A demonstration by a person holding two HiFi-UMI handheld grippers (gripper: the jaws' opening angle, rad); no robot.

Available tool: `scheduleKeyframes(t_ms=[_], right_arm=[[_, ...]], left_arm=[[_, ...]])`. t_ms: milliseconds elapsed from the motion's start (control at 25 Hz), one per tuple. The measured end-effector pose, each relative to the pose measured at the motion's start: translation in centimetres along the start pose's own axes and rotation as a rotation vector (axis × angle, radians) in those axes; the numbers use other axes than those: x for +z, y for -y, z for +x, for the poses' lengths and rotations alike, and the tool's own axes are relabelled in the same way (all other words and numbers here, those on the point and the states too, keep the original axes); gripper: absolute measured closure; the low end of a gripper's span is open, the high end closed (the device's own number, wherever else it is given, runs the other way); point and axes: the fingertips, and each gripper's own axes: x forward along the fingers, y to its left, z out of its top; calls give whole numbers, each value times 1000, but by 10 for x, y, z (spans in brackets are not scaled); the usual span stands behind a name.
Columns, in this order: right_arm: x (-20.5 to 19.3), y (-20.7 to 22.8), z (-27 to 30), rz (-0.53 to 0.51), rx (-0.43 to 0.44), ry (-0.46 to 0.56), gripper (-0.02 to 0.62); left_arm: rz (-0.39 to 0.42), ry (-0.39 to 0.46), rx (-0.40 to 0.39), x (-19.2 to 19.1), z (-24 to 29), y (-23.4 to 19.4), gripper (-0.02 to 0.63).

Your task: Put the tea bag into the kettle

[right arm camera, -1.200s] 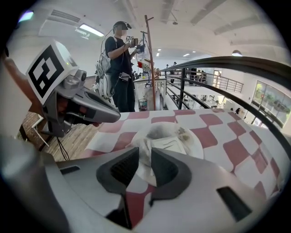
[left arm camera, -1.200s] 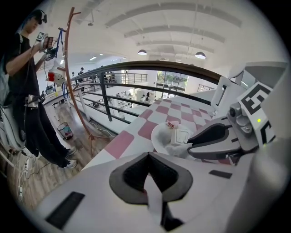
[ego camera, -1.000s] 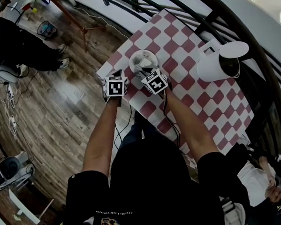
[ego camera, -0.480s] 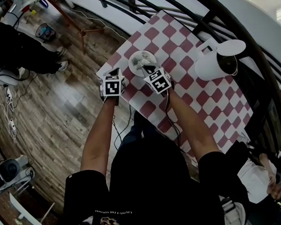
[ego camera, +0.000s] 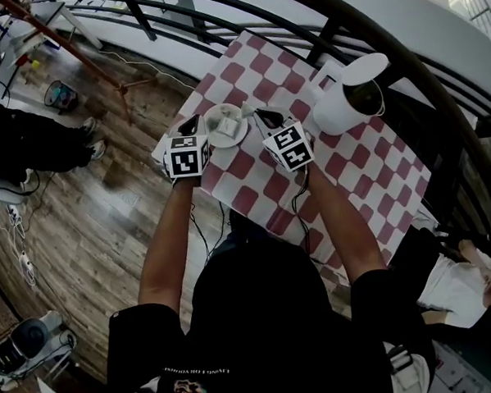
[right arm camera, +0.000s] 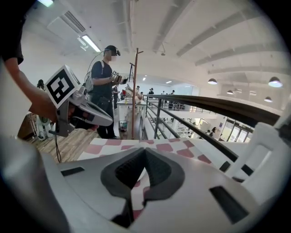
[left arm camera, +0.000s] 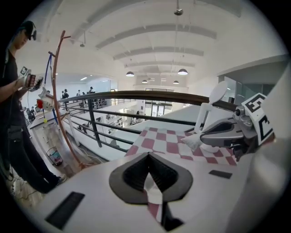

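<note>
Up off the saucer since a second ago: right tongs, clamped shut on the tea bag and held high between saucer and open-lidded kettle, likely to clear its rim. Alongside, left tongs shut on nothing, lifted out of the way above the checked tabletop.

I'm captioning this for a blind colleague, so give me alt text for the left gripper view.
The right claw, shut on a small white tea bag, hangs over a red-and-white checked tablecloth in front of a white kettle with its lid up. The left claw, jaws closed, fills the foreground, with a dark railing beyond.
</note>
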Motion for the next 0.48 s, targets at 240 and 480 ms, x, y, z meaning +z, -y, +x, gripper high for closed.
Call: scheduleKeyframes(t_ms=[240, 480], right_arm=[[11, 50, -63, 35, -148, 73, 580], [21, 90, -125, 53, -281, 135, 580]], left_arm=[[105, 97, -122, 60, 13, 73, 603], [207, 157, -249, 106, 22, 150, 603]])
